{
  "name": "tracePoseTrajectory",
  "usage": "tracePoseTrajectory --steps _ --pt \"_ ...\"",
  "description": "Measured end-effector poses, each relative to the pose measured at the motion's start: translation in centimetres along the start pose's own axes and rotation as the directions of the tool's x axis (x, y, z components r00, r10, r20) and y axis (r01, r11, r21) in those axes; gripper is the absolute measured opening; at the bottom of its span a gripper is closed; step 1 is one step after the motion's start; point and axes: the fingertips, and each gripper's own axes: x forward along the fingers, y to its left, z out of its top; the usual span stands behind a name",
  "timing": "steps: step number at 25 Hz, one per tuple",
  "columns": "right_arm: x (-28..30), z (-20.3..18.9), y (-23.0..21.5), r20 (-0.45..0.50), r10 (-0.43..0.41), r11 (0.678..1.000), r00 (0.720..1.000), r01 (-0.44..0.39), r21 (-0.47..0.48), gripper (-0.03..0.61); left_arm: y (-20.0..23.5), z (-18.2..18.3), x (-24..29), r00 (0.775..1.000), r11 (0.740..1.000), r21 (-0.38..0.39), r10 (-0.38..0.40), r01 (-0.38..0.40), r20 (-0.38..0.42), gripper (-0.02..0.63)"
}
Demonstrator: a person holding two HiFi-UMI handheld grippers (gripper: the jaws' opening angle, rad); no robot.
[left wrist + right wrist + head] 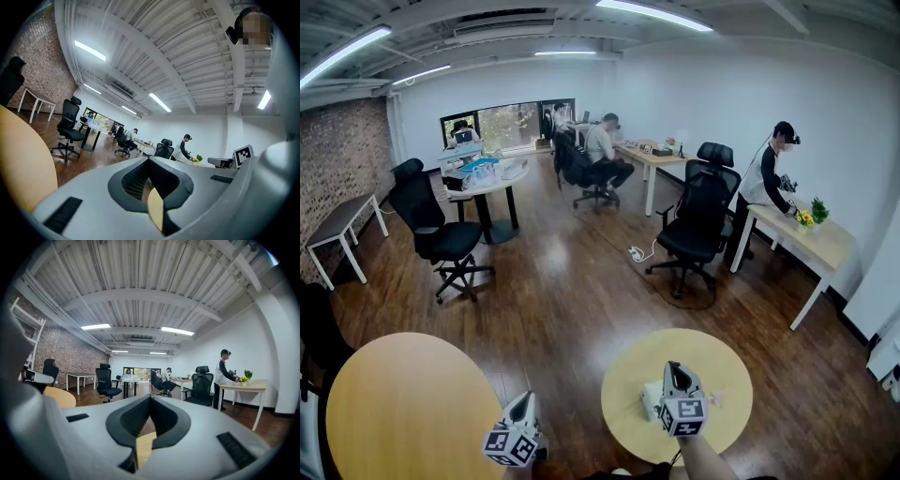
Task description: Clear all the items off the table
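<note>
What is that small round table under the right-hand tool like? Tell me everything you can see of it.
The small round table has a flat, light yellowish top that looks like wood, with a smooth circular edge. It stands on the dark glossy wooden floor, and its base is hidden beneath the top. The right gripper, with its jaws shut, is held over the middle of the table. A pale whitish item lies on the top beside the gripper, partly hidden by it. A larger round table of the same colour stands apart on the left.
</note>
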Motion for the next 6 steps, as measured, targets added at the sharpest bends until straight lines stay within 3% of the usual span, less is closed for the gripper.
tracePoseTrajectory --steps 6 --pt "-0.5 -0.32 0.33 -0.001 -0.006 1.0 1.0 0.006 0.003 0.002 1.01 0.37 -0.34 1.0 1.0 -0.002 0.012 -0.012 0.011 -0.009"
